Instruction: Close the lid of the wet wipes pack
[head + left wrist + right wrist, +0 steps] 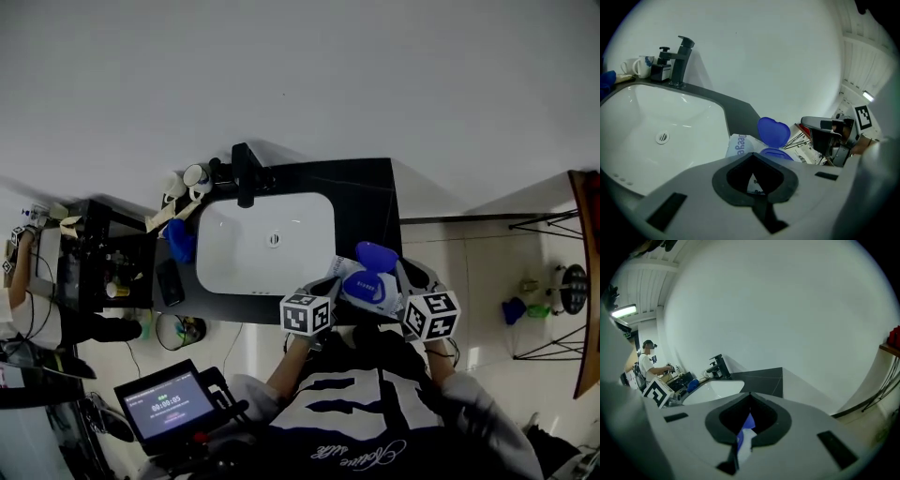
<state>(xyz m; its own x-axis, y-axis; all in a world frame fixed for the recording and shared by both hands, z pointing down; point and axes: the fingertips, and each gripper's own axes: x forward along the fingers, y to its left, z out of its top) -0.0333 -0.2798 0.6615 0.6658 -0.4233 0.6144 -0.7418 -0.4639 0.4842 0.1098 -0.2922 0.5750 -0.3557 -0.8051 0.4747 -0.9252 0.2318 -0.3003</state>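
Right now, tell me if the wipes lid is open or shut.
Open: the blue lid stands raised above the wet wipes pack.

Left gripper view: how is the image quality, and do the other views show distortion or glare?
Left gripper view: fisheye bend, dark corners, bright streaks on the sink, the wipes pack sharp, the foreground blurred. Right gripper view: same bend, mostly blank wall, a glaring ceiling light. Head view: even light, soft shadows.

Both grippers sit at the counter's front edge, near its right front corner. Left gripper (328, 287): jaws closed together. Right gripper (401, 281): jaws pinched on the wet wipes pack (354, 279). Elbows bent, forearms tucked close to the torso.
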